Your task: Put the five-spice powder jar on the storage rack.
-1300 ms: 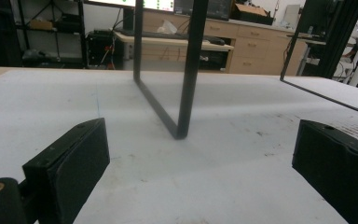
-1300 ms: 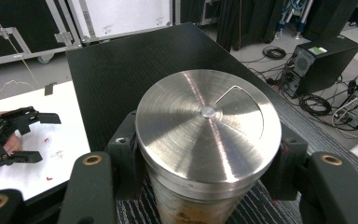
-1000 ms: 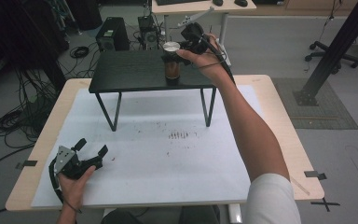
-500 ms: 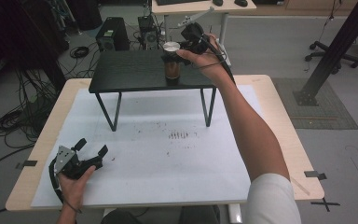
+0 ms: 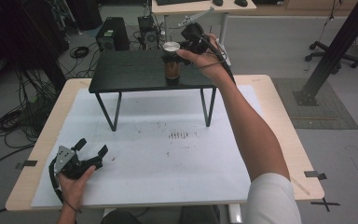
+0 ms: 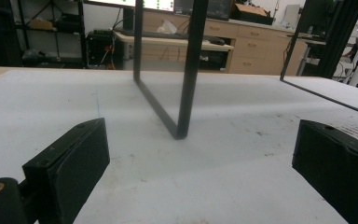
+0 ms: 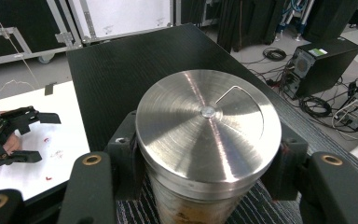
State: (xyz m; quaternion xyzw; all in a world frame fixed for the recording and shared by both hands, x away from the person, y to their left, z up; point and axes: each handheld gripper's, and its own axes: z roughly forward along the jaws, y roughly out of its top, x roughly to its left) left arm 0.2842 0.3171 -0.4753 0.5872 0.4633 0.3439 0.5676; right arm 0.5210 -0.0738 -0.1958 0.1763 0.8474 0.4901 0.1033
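A jar [image 5: 171, 67] with a round silver lid [image 5: 171, 46] and brownish contents stands upright near the right end of a small black table [image 5: 126, 70]. My right gripper [image 5: 172, 56] reaches in from the right and is shut on the jar just under the lid. In the right gripper view the lid [image 7: 208, 135] sits between the two black pads [image 7: 126, 156], which press on its sides. My left gripper [image 5: 92, 146] rests open on the white mat at the front left, with nothing between its jaws [image 6: 200, 158]. It points toward a leg of the black table [image 6: 189, 70].
The black table stands on thin metal legs over a white mat [image 5: 168, 158] that covers a wooden tabletop [image 5: 284, 126]. Small dark marks dot the mat's middle [image 5: 179, 136]. Beyond the far edge are computer cases [image 5: 113, 32], cables and a desk.
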